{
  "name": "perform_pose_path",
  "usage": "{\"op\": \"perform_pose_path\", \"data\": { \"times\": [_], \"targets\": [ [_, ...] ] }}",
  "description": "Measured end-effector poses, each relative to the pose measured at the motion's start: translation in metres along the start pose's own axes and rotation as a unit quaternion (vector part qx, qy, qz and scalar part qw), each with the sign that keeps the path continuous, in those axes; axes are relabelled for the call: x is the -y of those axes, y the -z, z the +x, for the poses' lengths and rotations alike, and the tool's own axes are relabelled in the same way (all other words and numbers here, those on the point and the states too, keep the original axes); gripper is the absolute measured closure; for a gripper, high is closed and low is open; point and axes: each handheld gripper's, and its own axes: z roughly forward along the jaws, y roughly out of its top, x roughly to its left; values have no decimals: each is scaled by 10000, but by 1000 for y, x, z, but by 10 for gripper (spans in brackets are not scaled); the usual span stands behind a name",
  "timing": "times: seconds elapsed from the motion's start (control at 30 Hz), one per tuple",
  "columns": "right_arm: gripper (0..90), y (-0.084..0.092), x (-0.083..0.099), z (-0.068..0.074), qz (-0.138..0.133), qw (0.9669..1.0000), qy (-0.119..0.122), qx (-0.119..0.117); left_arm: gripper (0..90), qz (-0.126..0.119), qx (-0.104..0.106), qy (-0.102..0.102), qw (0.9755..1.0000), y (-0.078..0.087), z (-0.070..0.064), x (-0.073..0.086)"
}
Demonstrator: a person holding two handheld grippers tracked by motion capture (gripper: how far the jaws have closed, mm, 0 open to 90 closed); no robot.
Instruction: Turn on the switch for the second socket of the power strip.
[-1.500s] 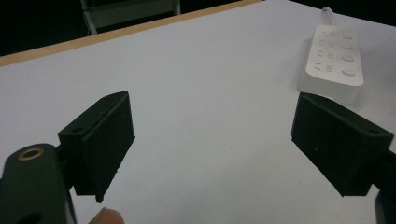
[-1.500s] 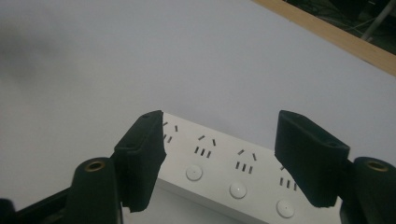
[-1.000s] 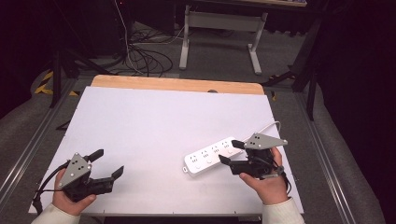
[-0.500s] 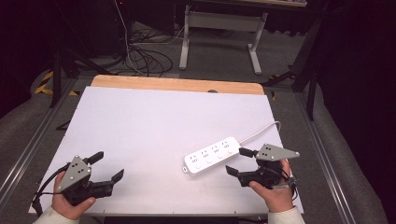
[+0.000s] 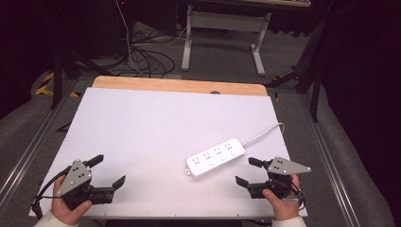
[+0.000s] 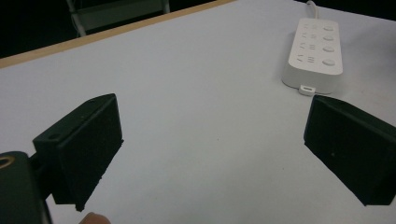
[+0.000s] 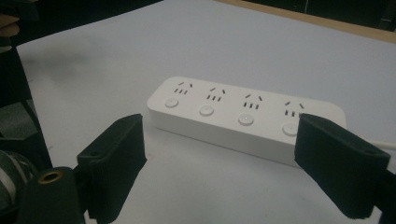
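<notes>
A white power strip point(image 5: 216, 157) with several sockets and round buttons lies flat on the white table point(image 5: 156, 127), right of centre; its white cable point(image 5: 265, 133) runs off toward the right edge. In the right gripper view the power strip point(image 7: 243, 116) lies just beyond the open jaws. My right gripper point(image 5: 248, 171) rests open near the front right corner, a short way right of the strip, holding nothing. At the front left, my left gripper point(image 5: 108, 170) is open and empty. The left gripper view catches the power strip point(image 6: 315, 51) farther off at upper right.
A wooden strip point(image 5: 179, 86) borders the table's far edge. Beyond it on the floor stand a metal desk frame point(image 5: 222, 33) and a tangle of black cables point(image 5: 142, 56). Metal rails point(image 5: 28, 151) run along both sides of the table.
My right gripper has drawn back from the power strip toward the front right corner, leaving the strip lying free. The left gripper has barely moved.
</notes>
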Motion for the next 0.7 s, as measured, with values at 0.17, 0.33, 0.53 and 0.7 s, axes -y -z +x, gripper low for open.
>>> {"op": "perform_pose_path", "data": {
  "times": [0.17,0.33,0.53,0.7],
  "targets": [
    [164,0,13,-1,96,9999,40,-2,45,-43,69,108,9999,1,2,1],
    [157,-1,25,-1,162,9998,108,6,43,-34,112,123,9999,1,3,2],
    [156,-3,36,-1,284,9996,5,0,43,-12,100,142,9998,-1,4,5],
    [156,-4,44,0,383,9992,-100,68,44,11,119,153,9998,-2,5,9]
  ]
}}
